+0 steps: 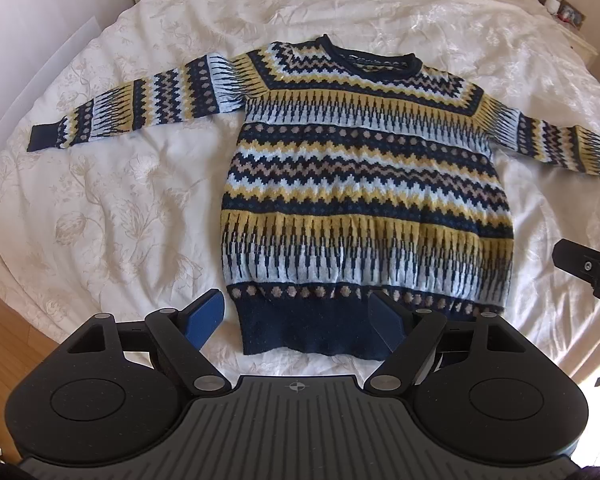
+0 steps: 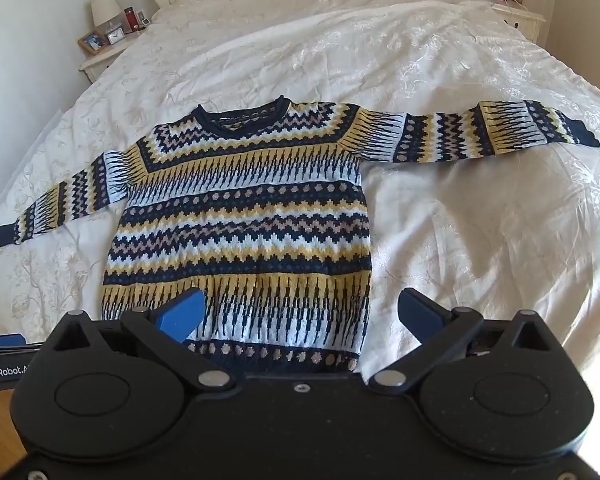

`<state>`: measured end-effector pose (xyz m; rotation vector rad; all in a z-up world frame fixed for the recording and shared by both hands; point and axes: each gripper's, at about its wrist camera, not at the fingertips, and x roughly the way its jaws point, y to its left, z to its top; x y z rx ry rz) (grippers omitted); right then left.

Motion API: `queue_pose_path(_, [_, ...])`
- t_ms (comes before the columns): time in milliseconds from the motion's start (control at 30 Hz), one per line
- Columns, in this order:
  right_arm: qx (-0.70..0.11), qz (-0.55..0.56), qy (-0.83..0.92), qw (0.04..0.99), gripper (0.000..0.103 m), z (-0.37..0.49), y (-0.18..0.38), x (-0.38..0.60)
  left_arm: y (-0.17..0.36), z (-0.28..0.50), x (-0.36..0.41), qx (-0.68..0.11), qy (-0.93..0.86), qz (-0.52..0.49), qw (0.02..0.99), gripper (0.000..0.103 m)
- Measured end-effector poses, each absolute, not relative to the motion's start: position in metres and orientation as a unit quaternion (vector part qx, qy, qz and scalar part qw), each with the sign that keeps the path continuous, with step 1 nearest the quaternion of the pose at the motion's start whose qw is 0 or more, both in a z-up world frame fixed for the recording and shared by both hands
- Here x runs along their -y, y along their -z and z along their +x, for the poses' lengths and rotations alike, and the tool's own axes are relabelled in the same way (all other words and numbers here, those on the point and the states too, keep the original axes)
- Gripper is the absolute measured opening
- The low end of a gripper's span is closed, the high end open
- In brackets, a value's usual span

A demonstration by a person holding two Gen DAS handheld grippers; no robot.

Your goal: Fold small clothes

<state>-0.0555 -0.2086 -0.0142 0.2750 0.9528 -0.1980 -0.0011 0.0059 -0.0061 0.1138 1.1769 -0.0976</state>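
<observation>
A knitted sweater (image 1: 360, 184) in navy, yellow, pale blue and beige bands lies flat and face up on the bed, both sleeves spread out sideways. Its navy hem (image 1: 308, 332) is nearest me. My left gripper (image 1: 300, 322) hovers open over the hem, holding nothing. The same sweater (image 2: 240, 216) fills the right wrist view, with its long sleeve (image 2: 500, 132) stretched to the right. My right gripper (image 2: 300, 316) is open above the sweater's lower right part, its right finger over bare bedding. A piece of the right gripper (image 1: 588, 270) shows at the left view's right edge.
The white floral bedspread (image 2: 480, 220) is wrinkled around the sweater. A nightstand (image 2: 100, 52) with a lamp, clock and photo frame stands at the bed's left, another nightstand (image 2: 516, 12) at its right. Wooden floor (image 1: 4, 340) shows at the near left.
</observation>
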Motion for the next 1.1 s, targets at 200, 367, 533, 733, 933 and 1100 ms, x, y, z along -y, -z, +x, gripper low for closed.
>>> queue_pose_path(200, [-0.458,0.134,0.096,0.874,0.102,-0.0556,0.0149,0.2087,0.007,-0.0006,-0.0059,-0.555,0.045,0.054,0.829,0.079])
queue_pose_path(367, [-0.46,0.136,0.095,0.872,0.102,-0.0546,0.0163,0.2084,0.0077,0.0005,-0.0064,-0.556,0.044,0.054,0.828,0.079])
queue_pose_path(533, [-0.46,0.135,0.095,0.872,0.102,-0.0533,0.0163,0.2089,0.0082,0.0001,-0.0069,-0.556,0.044,0.054,0.828,0.079])
queue_pose_path(733, [-0.461,0.138,0.094,0.871,0.102,-0.0527,0.0189,0.2068,0.008,0.0002,-0.0074,-0.557,0.043,0.053,0.828,0.079])
queue_pose_path(933, [-0.464,0.14,0.093,0.87,0.102,-0.0505,0.0192,0.2068,0.0088,-0.0002,-0.0085,-0.557,0.043,0.054,0.828,0.079])
queue_pose_path(1100, [-0.464,0.141,0.093,0.869,0.102,-0.0495,0.0194,0.2072,0.0096,-0.0013,-0.0091,-0.557,0.044,0.054,0.827,0.079])
